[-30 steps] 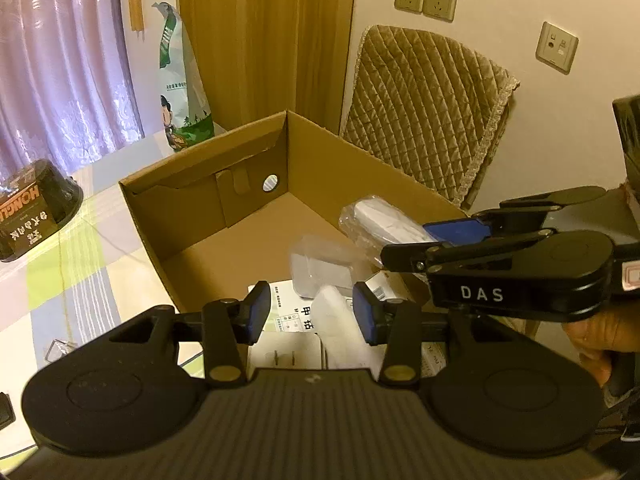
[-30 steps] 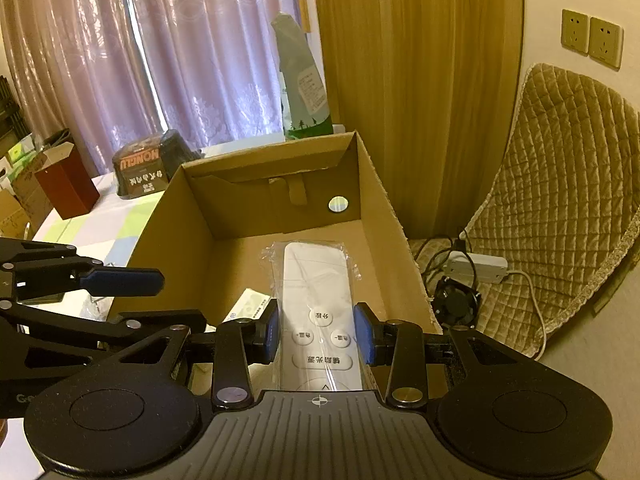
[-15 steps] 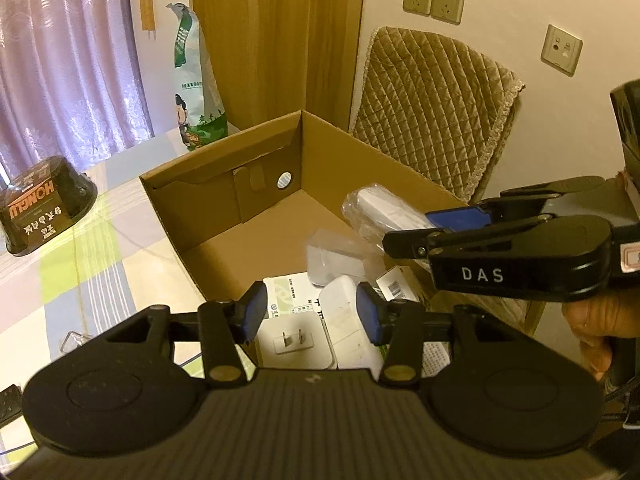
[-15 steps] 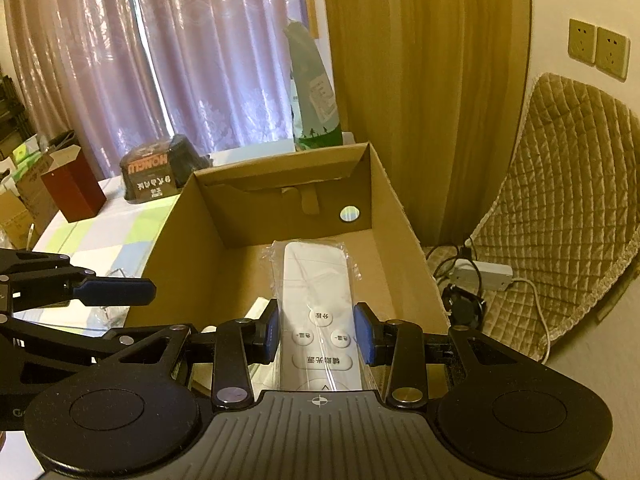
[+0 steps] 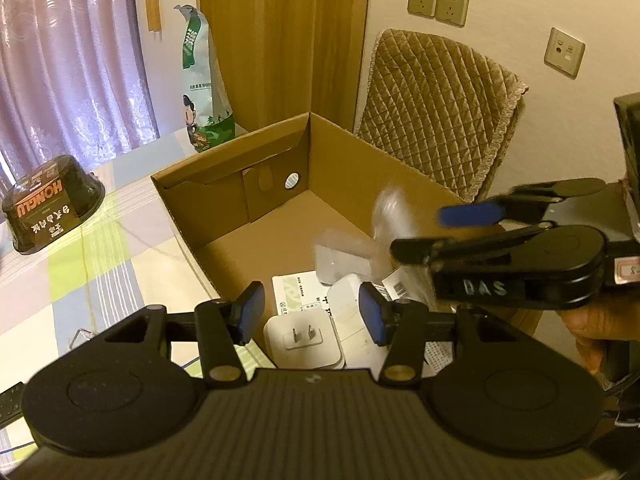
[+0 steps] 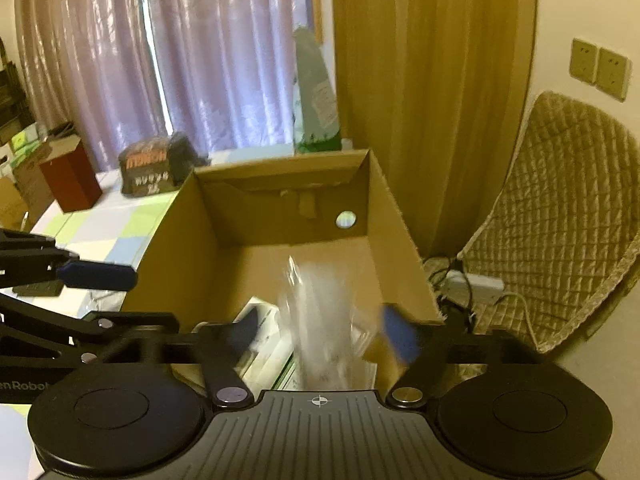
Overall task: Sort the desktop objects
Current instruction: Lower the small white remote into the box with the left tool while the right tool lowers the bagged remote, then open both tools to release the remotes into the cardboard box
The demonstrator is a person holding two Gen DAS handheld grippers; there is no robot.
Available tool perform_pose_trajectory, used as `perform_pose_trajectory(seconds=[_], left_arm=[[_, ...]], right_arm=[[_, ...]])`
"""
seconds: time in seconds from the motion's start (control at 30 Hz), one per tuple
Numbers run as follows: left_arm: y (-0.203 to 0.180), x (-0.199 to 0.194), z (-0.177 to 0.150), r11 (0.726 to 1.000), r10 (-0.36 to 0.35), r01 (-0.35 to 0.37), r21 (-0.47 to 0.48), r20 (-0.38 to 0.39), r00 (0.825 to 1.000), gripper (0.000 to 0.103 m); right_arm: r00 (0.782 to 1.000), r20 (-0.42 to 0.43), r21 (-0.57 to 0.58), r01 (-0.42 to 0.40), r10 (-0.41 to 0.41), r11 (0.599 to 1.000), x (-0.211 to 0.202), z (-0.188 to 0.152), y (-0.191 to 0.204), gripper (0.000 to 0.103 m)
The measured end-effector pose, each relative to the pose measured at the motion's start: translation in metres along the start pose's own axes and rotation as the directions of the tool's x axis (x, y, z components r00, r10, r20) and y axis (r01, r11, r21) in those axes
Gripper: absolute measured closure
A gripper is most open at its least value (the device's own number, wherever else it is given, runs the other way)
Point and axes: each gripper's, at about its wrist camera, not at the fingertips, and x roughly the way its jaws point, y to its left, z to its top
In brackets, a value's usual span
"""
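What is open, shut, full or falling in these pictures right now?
Cardboard box: open, partly filled.
Right tool: open, empty.
Bagged remote: loose, blurred, apparently dropping into the box.
Left tool: open, empty.
White plug: lying prongs-up inside.
Green bag: upright.

Both cameras sit close above the open cardboard box (image 5: pixel 360 160), looking down and forward along their own fingers. The left wrist view faces the box from its left front corner, toward the padded chair (image 5: pixel 436 108). The right wrist view faces it squarely, toward the curtains (image 6: pixel 200 60). Both share the box interior.
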Motion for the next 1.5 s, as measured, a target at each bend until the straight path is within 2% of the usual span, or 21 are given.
perform_pose_trajectory(seconds=[0.6, 1.07, 1.13, 1.3, 1.43, 1.5], left_arm=[[0.003, -0.013, -0.003, 1.000, 0.005, -0.005, -0.004, 0.007, 1.000, 0.055], [0.009, -0.050, -0.009, 0.999, 0.034, -0.033, -0.008, 0.034, 0.999, 0.051], [0.010, -0.058, -0.011, 0.999, 0.042, -0.041, -0.009, 0.041, 0.998, 0.046], [0.018, -0.081, -0.022, 0.998, 0.059, -0.057, -0.028, 0.052, 0.997, 0.042], [0.026, -0.099, -0.037, 0.996, 0.079, -0.077, -0.045, 0.053, 0.995, 0.028], [0.032, -0.110, -0.049, 0.995, 0.092, -0.089, -0.055, 0.052, 0.994, 0.018]], right_arm=[[1.000, 0.008, 0.003, -0.001, 0.000, 1.000, -0.015, 0.001, 0.005, 0.026], [0.999, 0.045, -0.011, 0.000, 0.000, 1.000, -0.049, 0.011, 0.021, 0.026], [0.999, 0.052, -0.016, -0.001, 0.001, 1.000, -0.055, 0.013, 0.025, 0.026], [0.998, 0.068, -0.038, -0.013, 0.016, 0.999, -0.066, 0.014, 0.042, 0.026], [0.996, 0.078, -0.061, -0.027, 0.032, 0.998, -0.074, 0.014, 0.059, 0.026], [0.996, 0.083, -0.073, -0.035, 0.041, 0.997, -0.077, 0.013, 0.068, 0.013]])
